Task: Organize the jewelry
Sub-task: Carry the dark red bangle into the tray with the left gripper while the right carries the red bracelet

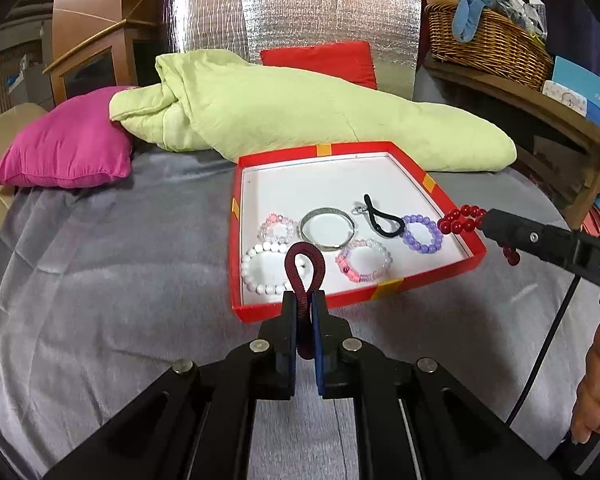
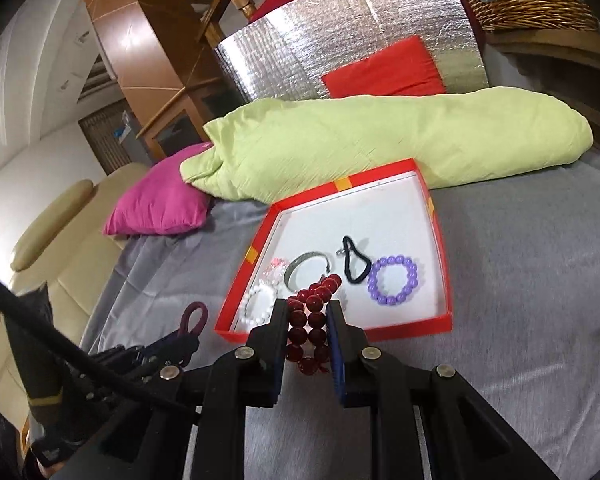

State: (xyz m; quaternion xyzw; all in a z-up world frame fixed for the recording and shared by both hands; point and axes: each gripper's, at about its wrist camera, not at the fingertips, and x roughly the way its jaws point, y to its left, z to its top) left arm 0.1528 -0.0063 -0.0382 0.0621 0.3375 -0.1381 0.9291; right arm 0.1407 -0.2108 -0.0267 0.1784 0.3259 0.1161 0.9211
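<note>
soft even indoor light, foil panel (image 1: 292, 12) glare, fisheye-bent dark corners, slight blur

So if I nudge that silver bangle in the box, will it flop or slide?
The silver bangle holds a clean open ring shape, so it is probably rigid. It looks like smooth metal lying flat on the red box floor, so it would likely slide rather than roll, bumping the neighbouring beaded bracelets.

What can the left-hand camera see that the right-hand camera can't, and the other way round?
Only the left wrist view shows the pink-and-clear bead bracelet and a hand on the right gripper. Only the right wrist view shows the beige sofa. Both show the red box, purple bead bracelet, silver bangle, the left gripper clamping a maroon cord loop, and the red bead bracelet.
</note>
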